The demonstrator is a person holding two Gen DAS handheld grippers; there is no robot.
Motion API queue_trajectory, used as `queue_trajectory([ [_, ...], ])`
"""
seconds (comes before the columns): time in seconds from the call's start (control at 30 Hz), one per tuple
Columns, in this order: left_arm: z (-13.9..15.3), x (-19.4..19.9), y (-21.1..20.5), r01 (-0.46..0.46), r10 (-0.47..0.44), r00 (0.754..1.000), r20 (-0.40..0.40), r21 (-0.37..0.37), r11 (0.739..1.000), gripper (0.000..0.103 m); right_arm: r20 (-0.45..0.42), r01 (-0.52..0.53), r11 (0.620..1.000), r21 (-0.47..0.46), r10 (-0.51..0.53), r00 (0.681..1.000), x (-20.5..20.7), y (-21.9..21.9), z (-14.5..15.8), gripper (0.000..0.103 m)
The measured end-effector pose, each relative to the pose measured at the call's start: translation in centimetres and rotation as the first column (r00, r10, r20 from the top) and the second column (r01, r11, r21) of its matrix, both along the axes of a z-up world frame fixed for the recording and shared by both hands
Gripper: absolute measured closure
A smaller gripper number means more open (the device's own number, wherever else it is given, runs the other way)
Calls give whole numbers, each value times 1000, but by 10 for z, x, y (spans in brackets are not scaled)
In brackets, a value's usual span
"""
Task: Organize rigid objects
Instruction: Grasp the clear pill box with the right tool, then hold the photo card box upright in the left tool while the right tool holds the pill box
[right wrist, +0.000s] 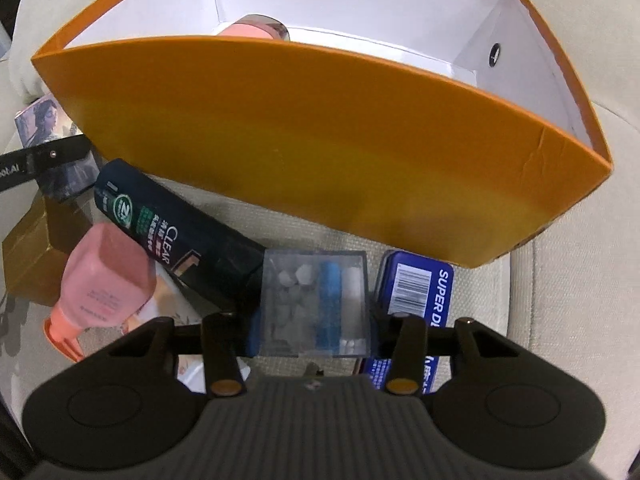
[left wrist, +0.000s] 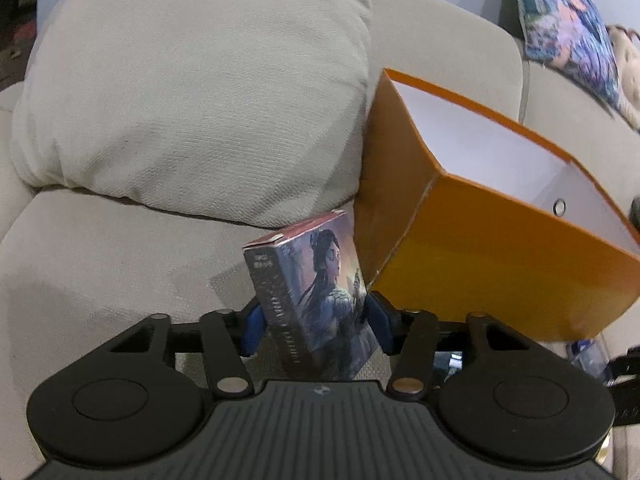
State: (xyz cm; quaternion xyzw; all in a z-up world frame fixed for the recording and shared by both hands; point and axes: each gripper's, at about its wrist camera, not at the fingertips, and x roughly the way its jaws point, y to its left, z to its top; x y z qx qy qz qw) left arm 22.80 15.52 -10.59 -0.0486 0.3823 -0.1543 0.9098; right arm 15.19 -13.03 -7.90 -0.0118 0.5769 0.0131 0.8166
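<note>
My left gripper (left wrist: 316, 322) is shut on an illustrated card box (left wrist: 316, 280), held upright above the sofa seat, just left of the open orange box (left wrist: 500, 264). That card box also shows at the left edge of the right wrist view (right wrist: 40, 120). My right gripper (right wrist: 314, 332) points steeply down in front of the orange box (right wrist: 320, 152); its jaws are closed on a clear plastic case (right wrist: 314, 304) with blue and white pieces inside. A pink container (right wrist: 252, 30) lies in the orange box, whose inside is white.
On the seat left of the clear case lie a dark Clear shampoo bottle (right wrist: 172, 232), a pink bottle (right wrist: 104, 280) and a gold box (right wrist: 32, 256). A blue tin (right wrist: 420, 292) lies to its right. A beige cushion (left wrist: 192, 100) and a patterned pillow (left wrist: 568, 28) lean on the backrest.
</note>
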Motion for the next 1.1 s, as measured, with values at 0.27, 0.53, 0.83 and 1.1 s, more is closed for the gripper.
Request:
queue_trajectory([
  [0.27,7,-5,4,-7,8,1000,28,-35,999,68,3,4,1000,-1,-4,1000,2,0,0,54],
  [0.53,19,-24,-8,41,-45,998,43,79,996,76,3,5,1000,6,-5,1000,-3,-3,2,54],
  [0.83,21,-35,-14,48,-56,997,46,147,988,78,0,-3,1000,-7,3,1000,-4,0,1,54],
  [1.1,21,-34,-14,46,-53,998,45,145,988,78,9,4,1000,-2,-4,1000,-4,0,4,54],
])
